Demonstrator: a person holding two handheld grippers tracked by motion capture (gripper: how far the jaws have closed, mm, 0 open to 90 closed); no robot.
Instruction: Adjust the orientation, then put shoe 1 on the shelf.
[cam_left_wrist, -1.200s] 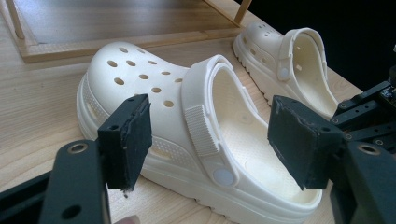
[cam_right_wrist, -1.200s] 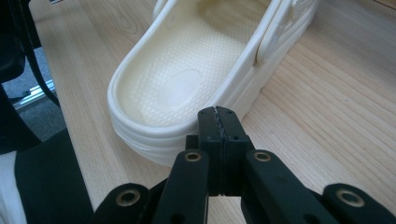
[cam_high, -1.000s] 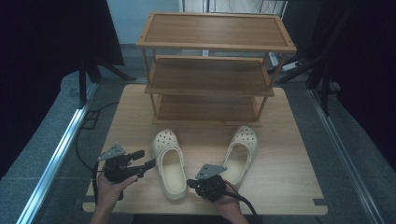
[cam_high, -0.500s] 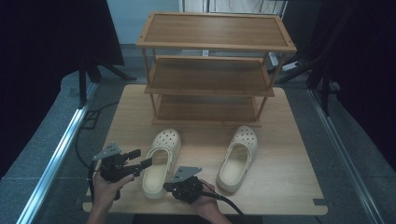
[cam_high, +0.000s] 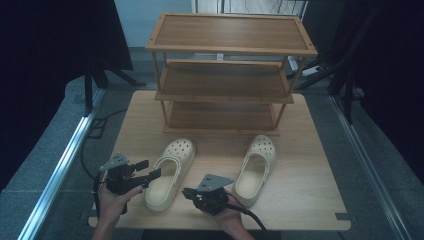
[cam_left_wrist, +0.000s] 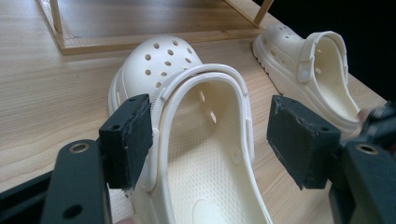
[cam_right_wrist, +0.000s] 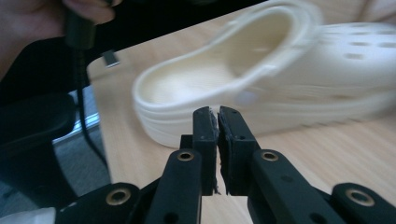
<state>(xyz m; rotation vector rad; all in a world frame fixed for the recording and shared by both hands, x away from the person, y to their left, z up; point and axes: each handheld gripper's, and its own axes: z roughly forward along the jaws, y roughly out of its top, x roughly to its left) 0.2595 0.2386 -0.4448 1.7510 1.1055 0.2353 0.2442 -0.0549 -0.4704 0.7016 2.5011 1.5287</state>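
Two cream clogs lie on the wooden table (cam_high: 305, 200). The left clog (cam_high: 172, 167) (cam_left_wrist: 154, 65) points its toe at the rack and its heel at the near edge. My left gripper (cam_high: 149, 168) (cam_left_wrist: 210, 102) is open astride that heel: one pad (cam_left_wrist: 130, 135) rests against the strap's outer side, the other stands clear. My right gripper (cam_high: 186, 191) (cam_right_wrist: 217, 112) points at the same clog (cam_right_wrist: 280, 60) from the other side. Its jaws have just been opening by a sliver and stand all but shut, with nothing between them. The right clog (cam_high: 256, 165) (cam_left_wrist: 317, 70) lies apart.
A three-tier wooden shoe rack (cam_high: 225, 85) stands at the back of the table, its shelves bare. A cable (cam_high: 250, 212) trails from the right gripper off the near edge. Grey floor and a metal rail (cam_high: 60, 165) run along the left.
The left clog's heel has swung left, into the left gripper's open jaws. The right gripper went left along the near edge, then drew back a little. The left hand kept still.
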